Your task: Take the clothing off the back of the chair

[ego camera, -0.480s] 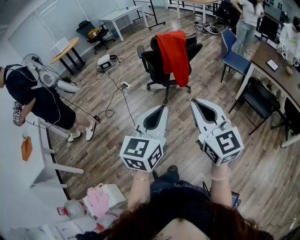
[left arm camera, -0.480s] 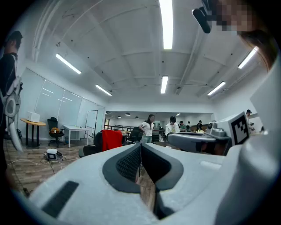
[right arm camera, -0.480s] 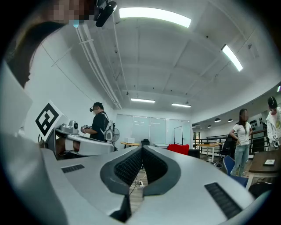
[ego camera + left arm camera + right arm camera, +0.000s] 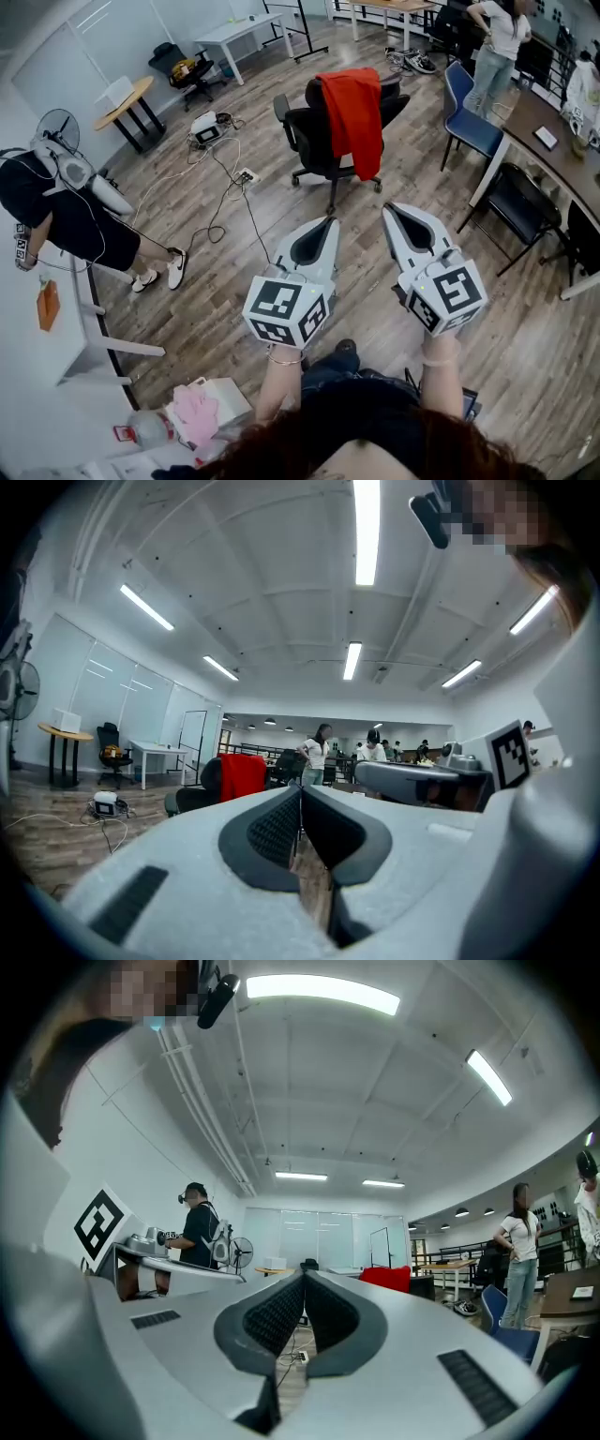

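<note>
The task was not yet begun, because the red clothing (image 4: pixel 353 117) hung over the back of the black chair (image 4: pixel 314 141), well apart from the left gripper (image 4: pixel 324 223) and right gripper (image 4: pixel 391 210), both closed and empty.

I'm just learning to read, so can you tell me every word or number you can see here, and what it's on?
No words or numbers can be read anywhere.
The marker cube on the left gripper and the one on the right gripper: black-and-white squares only, no letters.
The orange box on the white desk: any print is too small to read.
</note>
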Demonstrator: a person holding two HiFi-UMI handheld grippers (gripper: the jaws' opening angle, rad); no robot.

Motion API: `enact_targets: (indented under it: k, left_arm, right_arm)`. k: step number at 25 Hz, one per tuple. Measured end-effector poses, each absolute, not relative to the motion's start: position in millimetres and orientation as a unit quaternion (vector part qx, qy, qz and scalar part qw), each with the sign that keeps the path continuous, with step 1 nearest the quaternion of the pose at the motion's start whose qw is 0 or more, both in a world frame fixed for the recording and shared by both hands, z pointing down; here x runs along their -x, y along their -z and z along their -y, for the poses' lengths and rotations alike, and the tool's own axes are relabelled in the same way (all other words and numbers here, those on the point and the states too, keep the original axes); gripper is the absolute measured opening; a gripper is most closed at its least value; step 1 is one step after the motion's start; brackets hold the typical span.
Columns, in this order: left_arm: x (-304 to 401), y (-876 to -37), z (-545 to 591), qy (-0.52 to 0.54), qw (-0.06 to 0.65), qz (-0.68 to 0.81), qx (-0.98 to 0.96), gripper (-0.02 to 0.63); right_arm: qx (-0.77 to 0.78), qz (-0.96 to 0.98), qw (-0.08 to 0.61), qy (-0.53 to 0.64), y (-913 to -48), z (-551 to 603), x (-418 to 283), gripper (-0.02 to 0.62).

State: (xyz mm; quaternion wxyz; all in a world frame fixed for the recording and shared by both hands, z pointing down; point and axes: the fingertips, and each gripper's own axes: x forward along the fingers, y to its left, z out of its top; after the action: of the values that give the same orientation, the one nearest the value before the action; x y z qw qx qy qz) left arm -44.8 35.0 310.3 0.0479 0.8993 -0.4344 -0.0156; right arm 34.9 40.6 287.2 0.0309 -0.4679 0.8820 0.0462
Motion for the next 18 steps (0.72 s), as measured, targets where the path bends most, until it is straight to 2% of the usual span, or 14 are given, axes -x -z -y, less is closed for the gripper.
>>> enact_targets:
  k: [18]
  left_arm:
    - [80, -307, 19, 0.021, 0.047, 0.401, -0.915, 0.020]
  right_arm:
    - [0.504, -0.862, 0.027, -0.040, -288, 9, -3, -0.014]
